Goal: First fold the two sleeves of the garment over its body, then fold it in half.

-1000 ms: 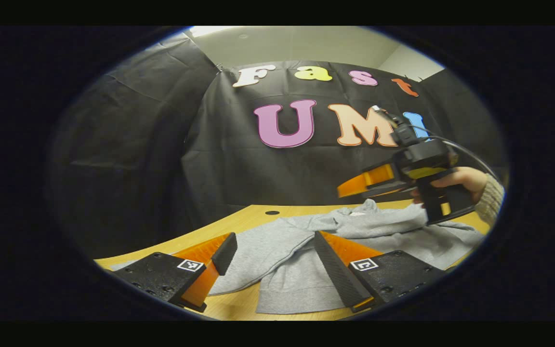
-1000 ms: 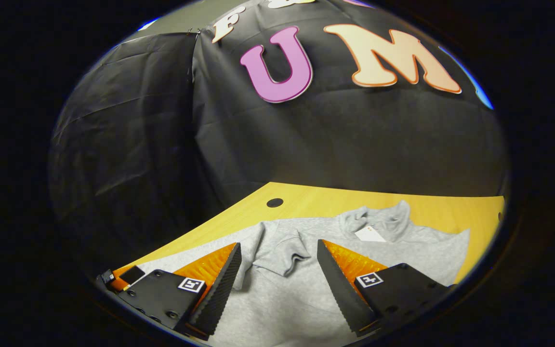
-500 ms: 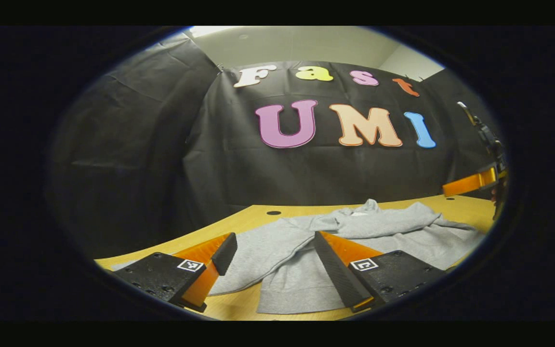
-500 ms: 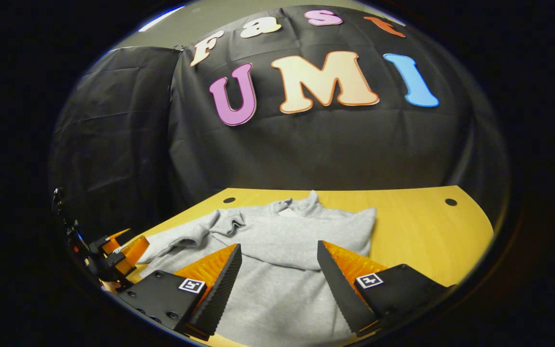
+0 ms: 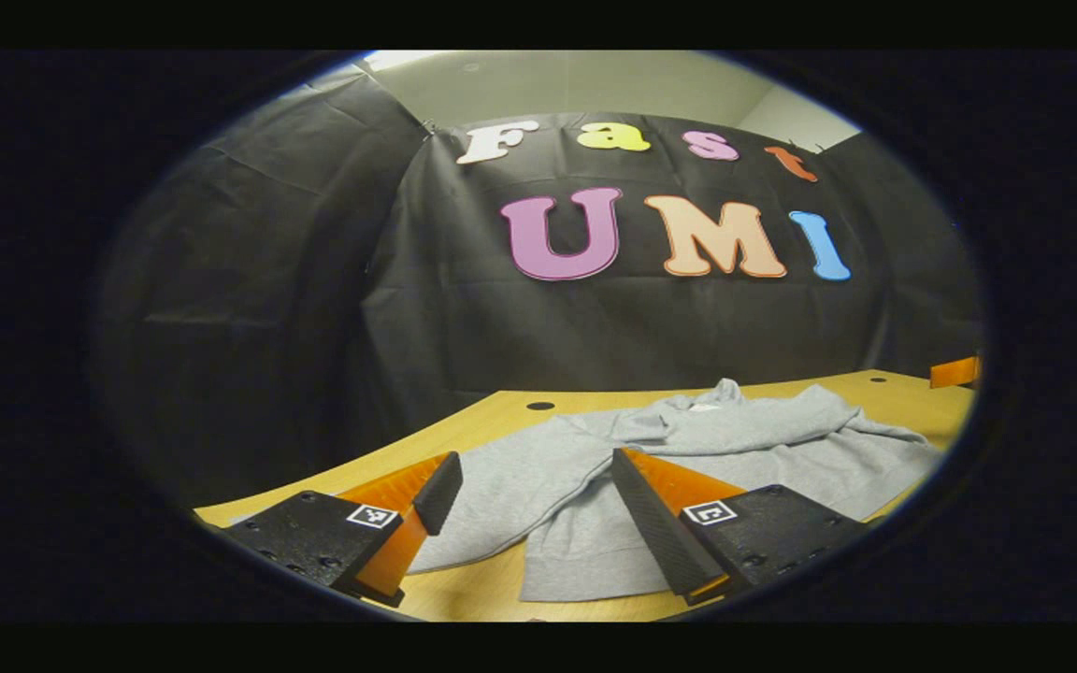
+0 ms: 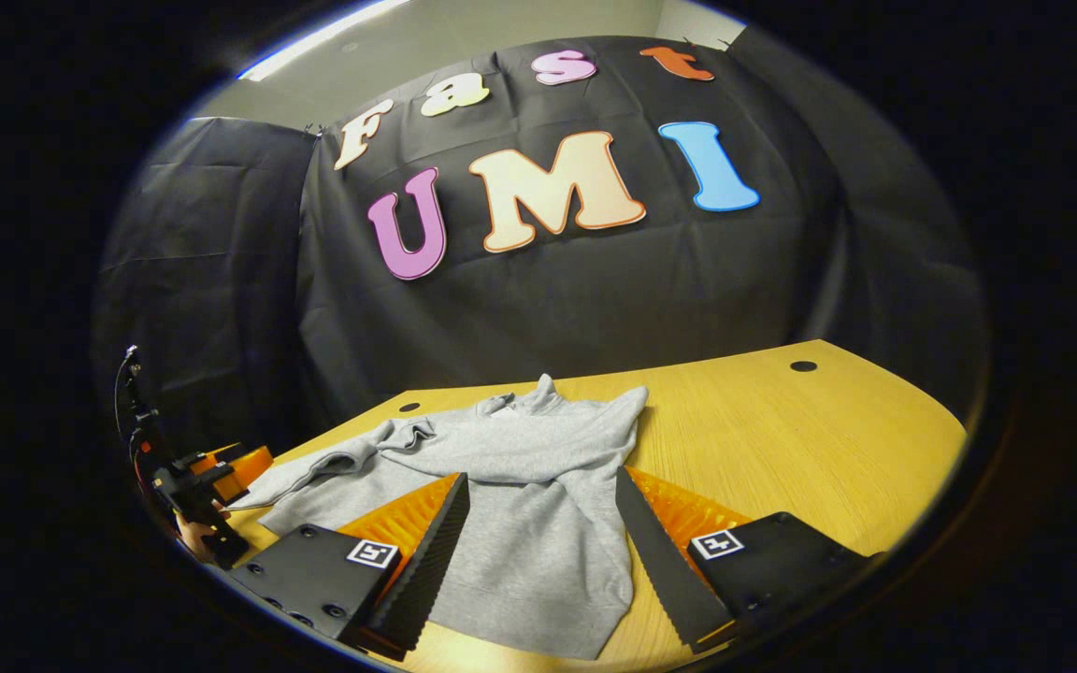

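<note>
A grey sweatshirt (image 6: 529, 458) lies flat on the wooden table (image 6: 782, 439), collar toward the wall. One sleeve (image 6: 314, 472) trails out to the left toward my left gripper (image 6: 221, 467), which a hand holds low at the table's edge. The other sleeve lies across the body (image 5: 782, 425). In the left gripper view the sweatshirt (image 5: 595, 467) spreads ahead of my left gripper (image 5: 531, 463), which is open and holds nothing. My right gripper (image 6: 541, 479) is open above the hem with nothing between its fingers. Its finger (image 5: 954, 371) pokes in at the far right of the left gripper view.
Bare table (image 5: 492, 589) runs right of the garment and along the near edge. Small round holes (image 6: 802, 365) sit in the tabletop near the back, another hole (image 5: 539, 406) behind the collar. Black cloth walls close in the back and left.
My right gripper has drawn back from over the garment's chest toward the right and near side, open throughout. The left gripper has barely shifted. The garment lies still.
</note>
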{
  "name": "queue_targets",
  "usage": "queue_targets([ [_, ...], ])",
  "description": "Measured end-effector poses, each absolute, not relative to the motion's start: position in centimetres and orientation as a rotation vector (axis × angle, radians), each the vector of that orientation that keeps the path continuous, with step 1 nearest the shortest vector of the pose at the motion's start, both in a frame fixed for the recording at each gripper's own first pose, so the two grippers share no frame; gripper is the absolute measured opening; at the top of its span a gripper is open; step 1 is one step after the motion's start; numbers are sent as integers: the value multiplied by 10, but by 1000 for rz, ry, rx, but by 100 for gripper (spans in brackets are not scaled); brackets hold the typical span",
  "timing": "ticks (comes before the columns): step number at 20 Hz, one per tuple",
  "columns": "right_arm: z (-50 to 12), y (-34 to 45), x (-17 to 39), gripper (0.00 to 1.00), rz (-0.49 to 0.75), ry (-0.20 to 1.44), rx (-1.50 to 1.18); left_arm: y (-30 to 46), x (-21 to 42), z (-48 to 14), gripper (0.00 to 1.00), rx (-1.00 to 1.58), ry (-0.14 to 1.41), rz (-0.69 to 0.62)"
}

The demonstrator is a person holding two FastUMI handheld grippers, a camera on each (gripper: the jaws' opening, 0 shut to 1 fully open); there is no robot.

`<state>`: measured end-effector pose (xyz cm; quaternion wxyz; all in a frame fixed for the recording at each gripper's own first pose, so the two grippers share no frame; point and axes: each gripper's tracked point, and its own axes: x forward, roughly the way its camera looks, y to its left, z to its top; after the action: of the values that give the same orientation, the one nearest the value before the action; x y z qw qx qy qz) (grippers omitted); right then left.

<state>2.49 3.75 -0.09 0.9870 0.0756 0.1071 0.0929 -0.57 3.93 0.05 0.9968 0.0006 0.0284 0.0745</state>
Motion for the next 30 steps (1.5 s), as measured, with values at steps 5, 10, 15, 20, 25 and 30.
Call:
queue_targets([
  [5, -5, 17, 16, 98, 143, 182, 91, 91, -39, -20, 96, 25, 252, 112],
  [10, -3, -1, 18, 97, 100, 135, 61, 144, -73, -51, 97, -5, 446, 137],
  [15, -10, -10, 22, 97, 78, 138, 47, 172, -103, -83, 97, 5, 576, 199],
  [20, -14, -12, 23, 97, 77, 144, 60, 175, -114, -99, 97, -6, 638, 206],
  [25, -6, -15, 23, 97, 72, 115, 59, 174, -119, -109, 96, -48, 673, 203],
  [30, -14, -15, 25, 97, 68, 128, 40, 168, -116, -109, 93, -54, 653, 164],
])
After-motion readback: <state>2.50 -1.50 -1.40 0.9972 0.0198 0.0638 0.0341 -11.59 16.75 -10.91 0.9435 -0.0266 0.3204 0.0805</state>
